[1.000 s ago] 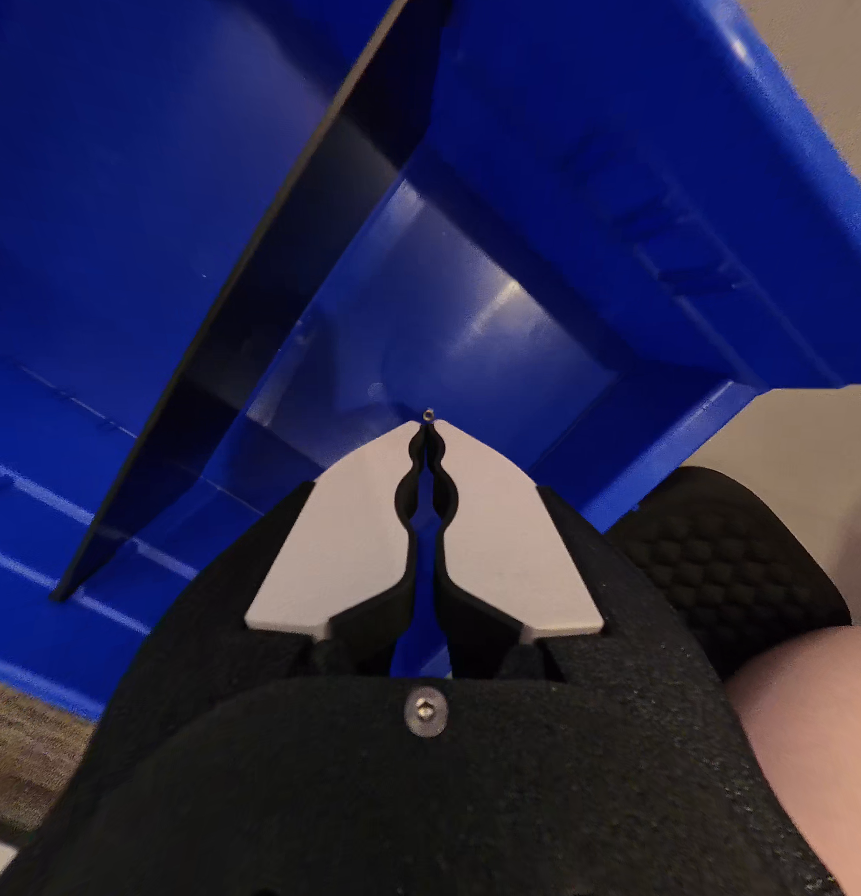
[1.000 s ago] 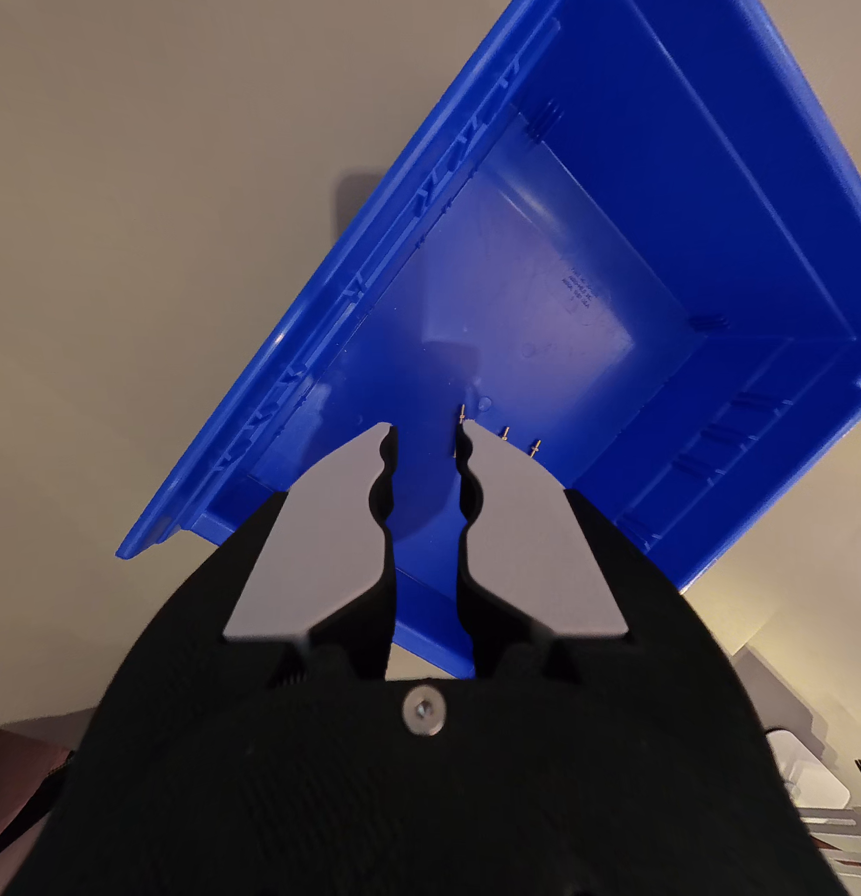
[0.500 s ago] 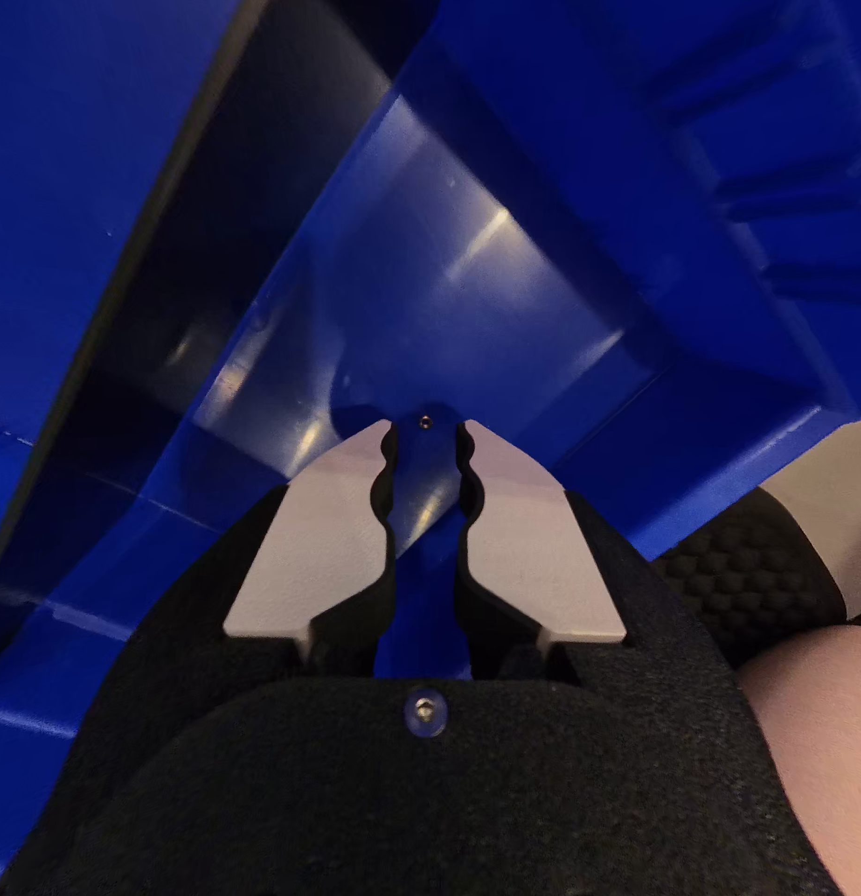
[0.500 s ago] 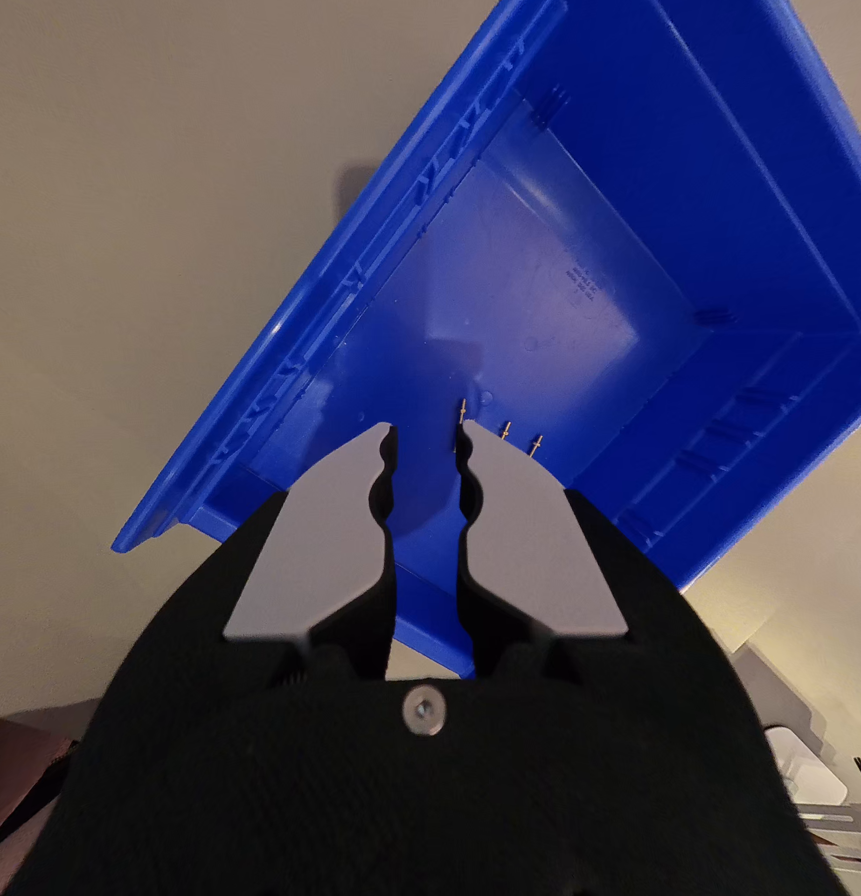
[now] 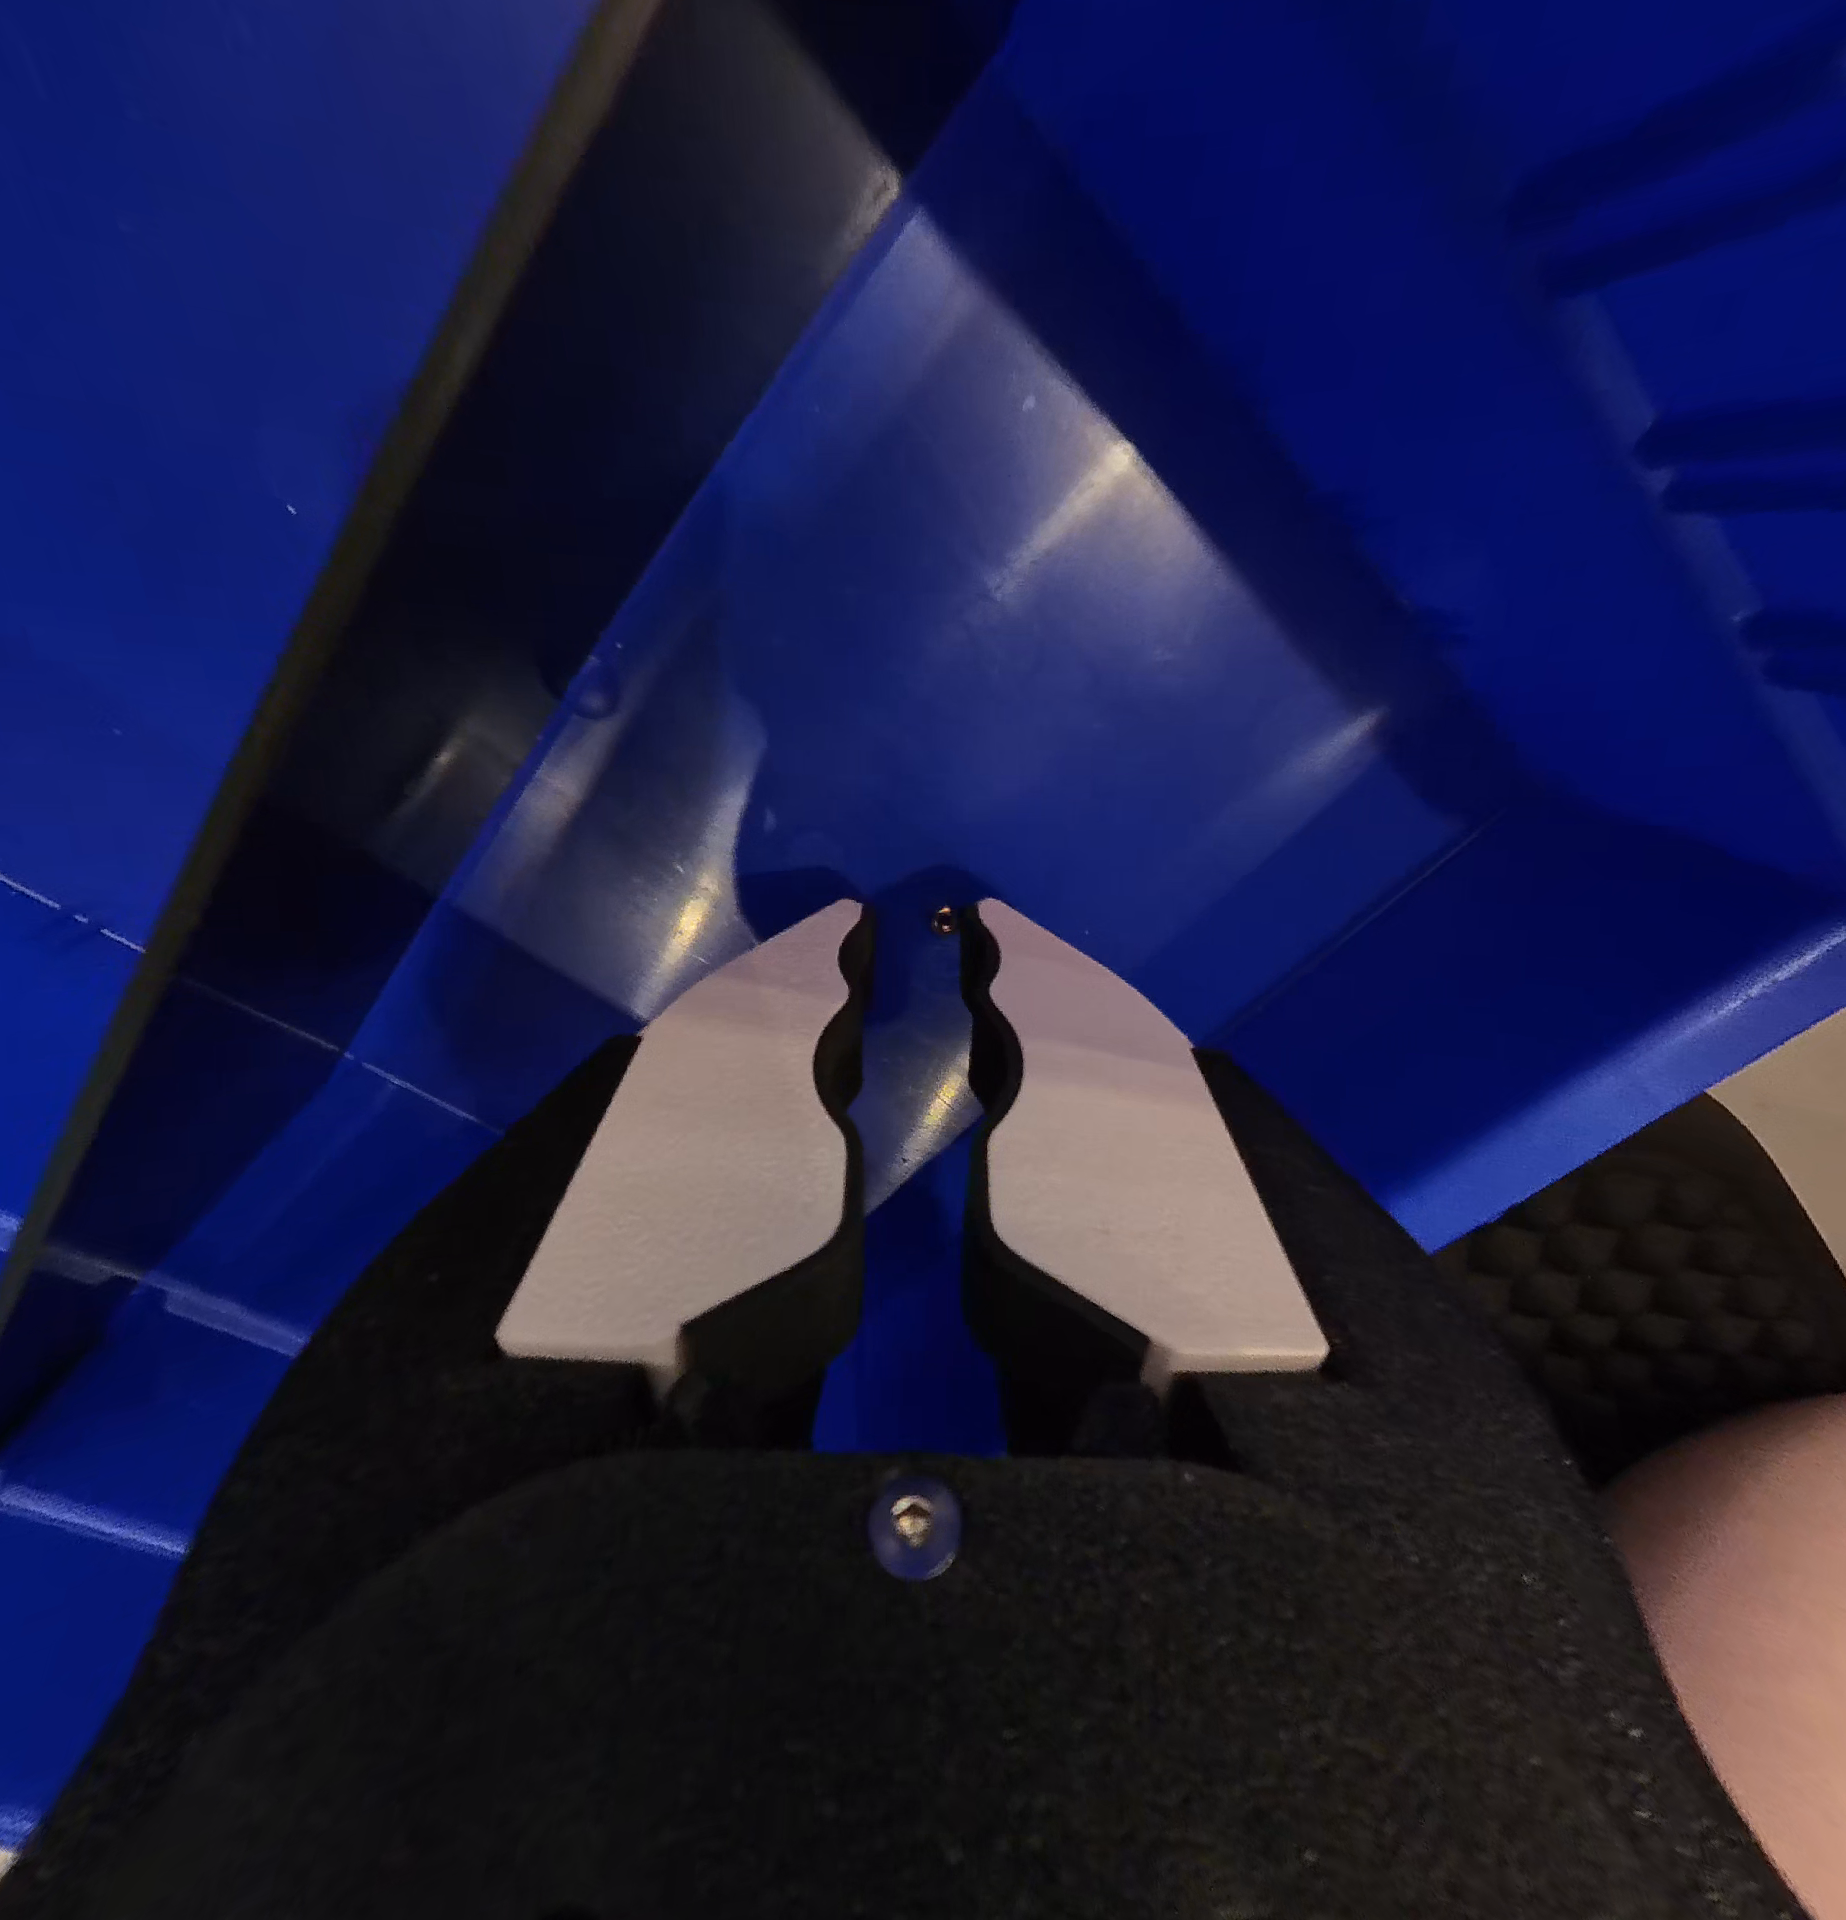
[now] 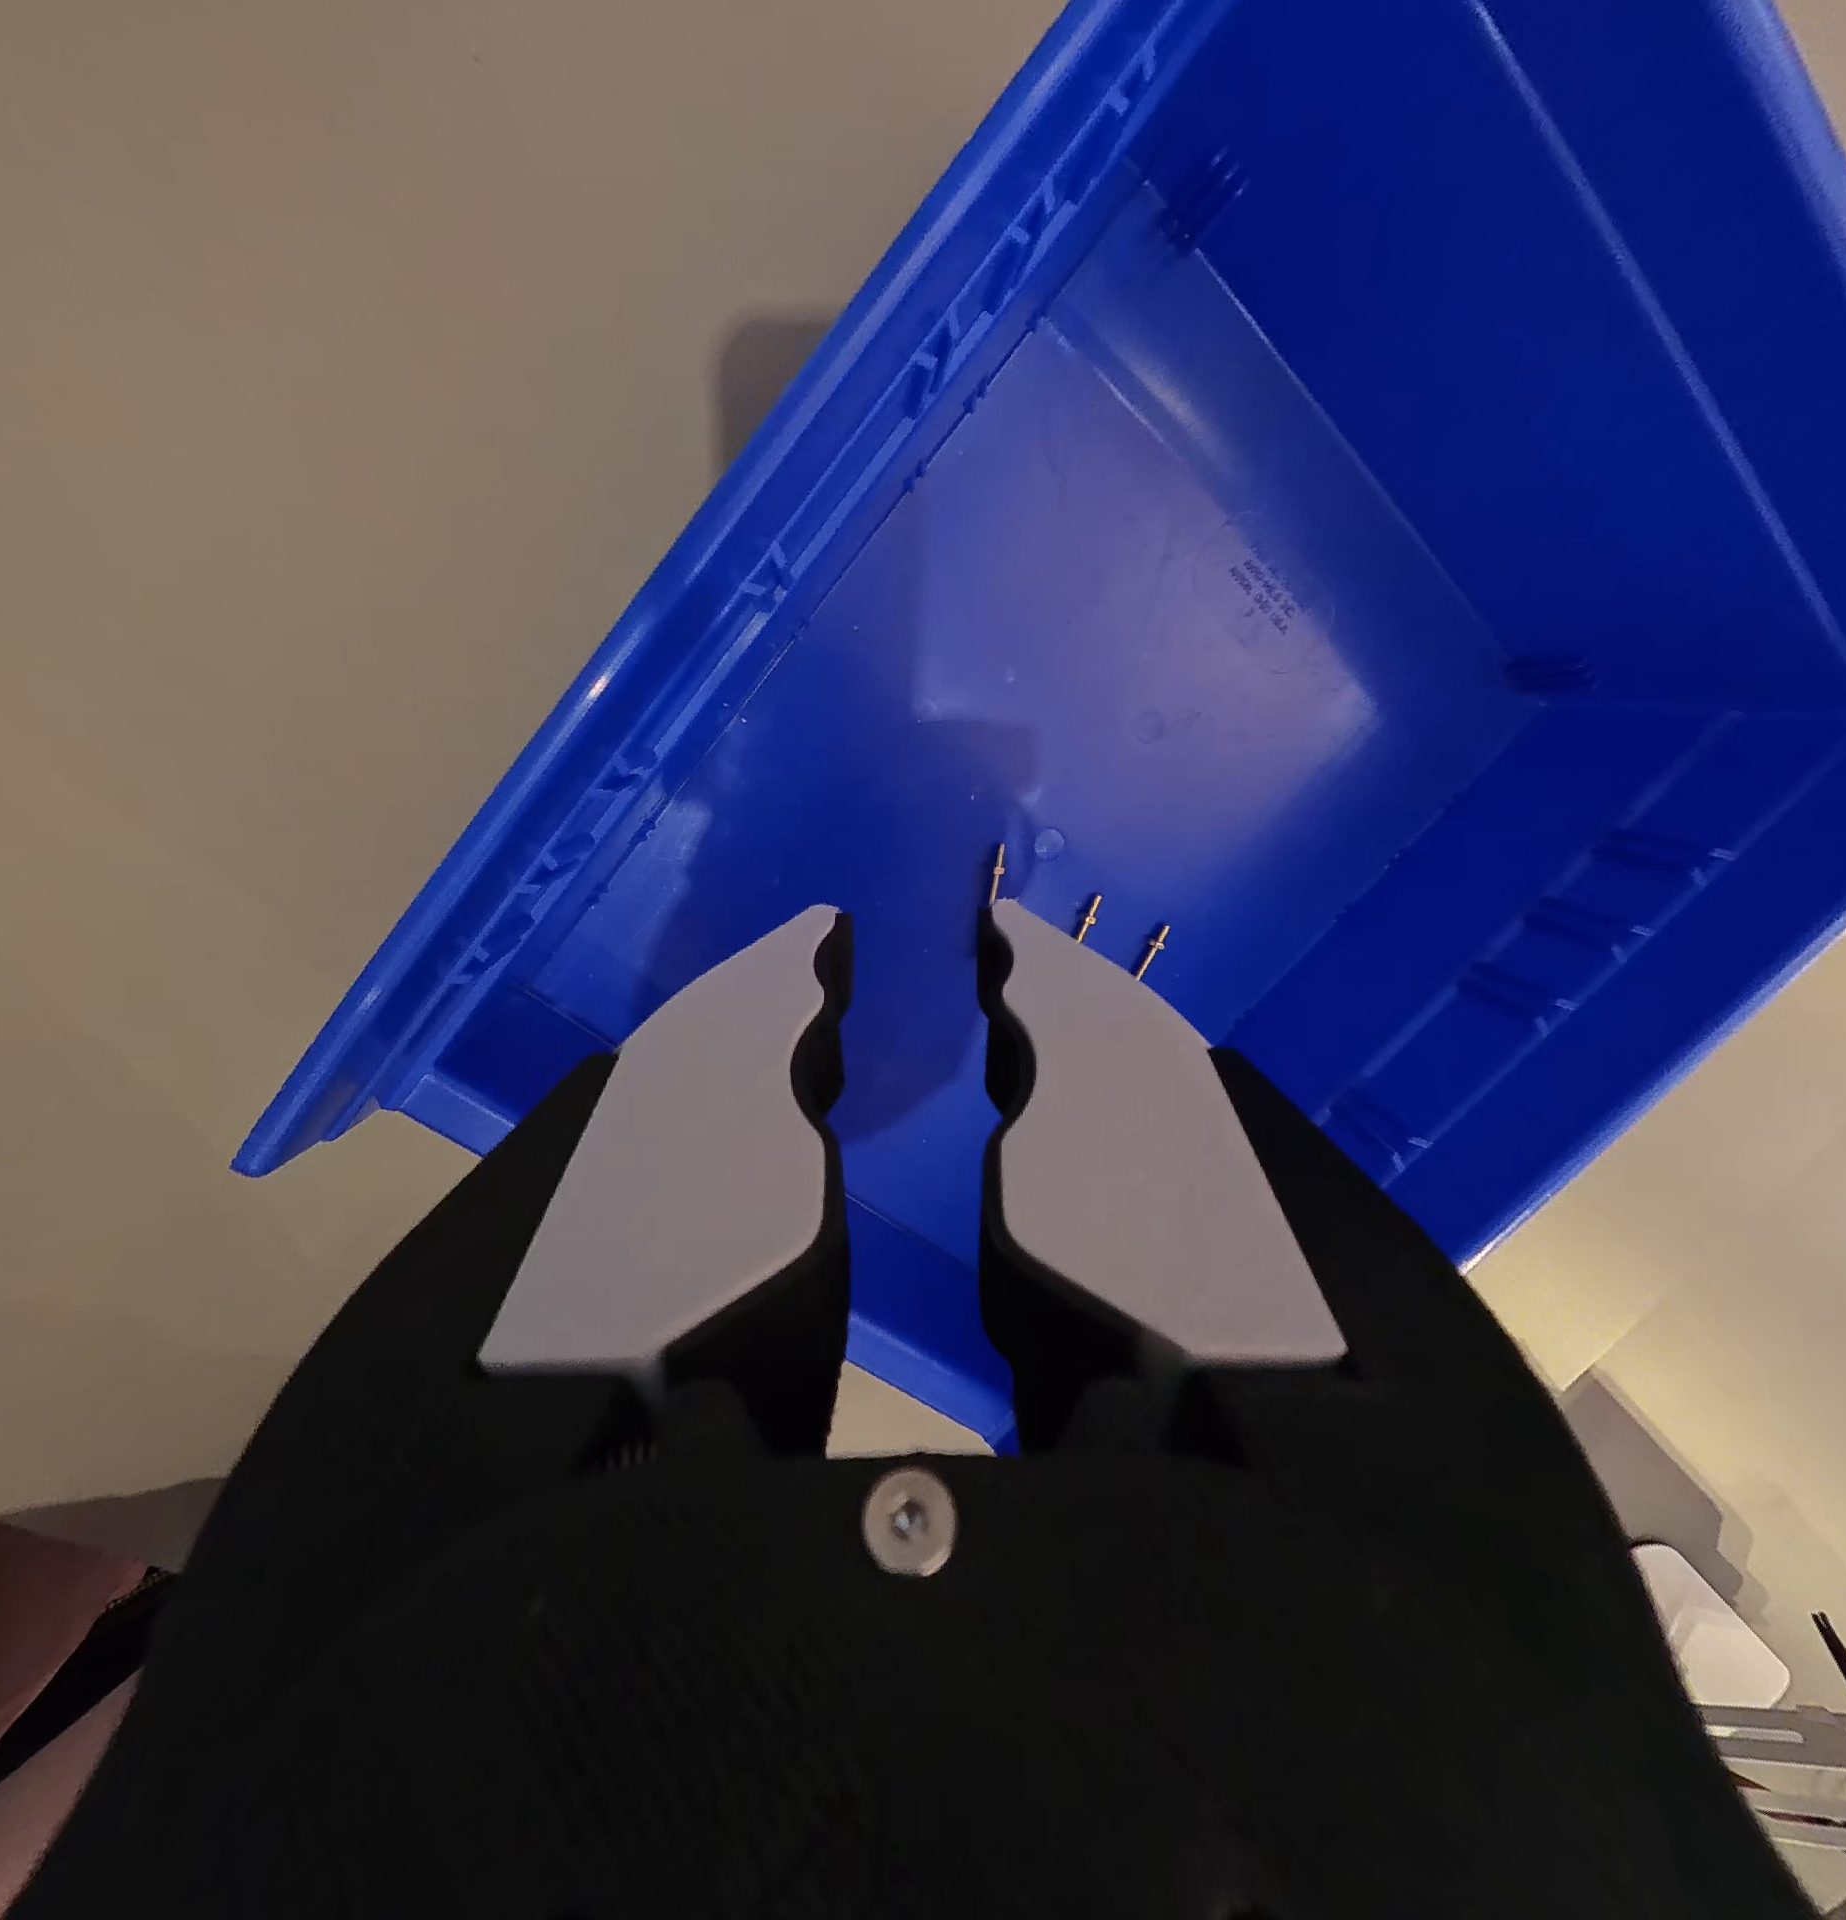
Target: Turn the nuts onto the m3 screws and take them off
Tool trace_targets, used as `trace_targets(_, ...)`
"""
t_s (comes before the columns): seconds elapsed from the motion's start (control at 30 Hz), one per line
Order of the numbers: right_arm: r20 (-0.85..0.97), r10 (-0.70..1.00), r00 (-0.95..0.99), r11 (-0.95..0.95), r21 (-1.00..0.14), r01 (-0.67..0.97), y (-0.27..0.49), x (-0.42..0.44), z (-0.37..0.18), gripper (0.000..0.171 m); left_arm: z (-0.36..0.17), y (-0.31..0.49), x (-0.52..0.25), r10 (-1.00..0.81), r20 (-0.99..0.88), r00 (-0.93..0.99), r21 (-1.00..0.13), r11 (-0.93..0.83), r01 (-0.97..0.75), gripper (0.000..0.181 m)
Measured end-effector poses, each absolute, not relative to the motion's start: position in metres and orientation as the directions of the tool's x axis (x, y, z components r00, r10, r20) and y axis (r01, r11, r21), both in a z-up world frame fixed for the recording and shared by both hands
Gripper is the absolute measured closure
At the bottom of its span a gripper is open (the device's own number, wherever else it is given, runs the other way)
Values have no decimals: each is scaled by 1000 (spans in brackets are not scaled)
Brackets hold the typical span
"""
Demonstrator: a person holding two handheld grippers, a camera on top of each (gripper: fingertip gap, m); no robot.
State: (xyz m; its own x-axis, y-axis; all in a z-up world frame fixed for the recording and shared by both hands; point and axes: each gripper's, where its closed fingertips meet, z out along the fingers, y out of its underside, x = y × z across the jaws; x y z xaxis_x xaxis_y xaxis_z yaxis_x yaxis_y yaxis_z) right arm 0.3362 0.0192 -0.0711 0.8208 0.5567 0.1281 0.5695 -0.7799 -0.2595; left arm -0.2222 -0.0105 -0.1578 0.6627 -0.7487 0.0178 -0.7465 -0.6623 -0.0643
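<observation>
Looking along your left gripper (image 5: 921, 912), you have its fingers parted a little and holding nothing — a tiny nut (image 5: 942, 916) lies on the floor of the blue bin (image 5: 1054, 582), just inside the right fingertip. Your right gripper (image 6: 917, 914) is spread wider, also empty. Just beyond its right fingertip one thin brass screw (image 6: 997, 871) stands on the blue tray (image 6: 1158, 644) floor — two more screws (image 6: 1088, 918) stand farther right of it.
</observation>
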Motion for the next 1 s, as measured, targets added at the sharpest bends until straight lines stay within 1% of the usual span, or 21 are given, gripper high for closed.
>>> trace_targets(0.17,128,559,819,-781,-253,572,19,337,-72,147,-158,-8,-224,-758,-15,652,-54,-651,-757,174)
trace_targets(0.47,130,563,816,-780,-245,576,18,337,-73,147,-158,-9,-224,-769,-10,639,-57,-638,-768,176)
trace_targets(0.57,130,565,815,-780,-240,578,18,337,-74,147,-155,-7,-232,-770,-60,635,-35,-634,-773,176)
trace_targets(0.6,130,565,815,-779,-240,579,18,337,-74,147,-152,-7,-232,-767,-65,638,-44,-636,-770,176)
trace_targets(0.7,131,564,815,-779,-242,578,18,337,-74,147,-137,-4,-232,-756,-94,647,-107,-639,-762,175)
trace_targets(0.8,130,563,816,-781,-239,577,18,338,-74,147,-112,1,-231,-747,-175,642,-178,-617,-766,175)
trace_targets(0.9,131,563,816,-782,-237,577,18,338,-74,147,-71,11,-214,-719,-275,638,-315,-560,-766,175)
trace_targets(1.0,134,565,814,-779,-238,580,17,338,-73,147,-18,15,-173,-699,-352,622,-484,-433,-760,176)
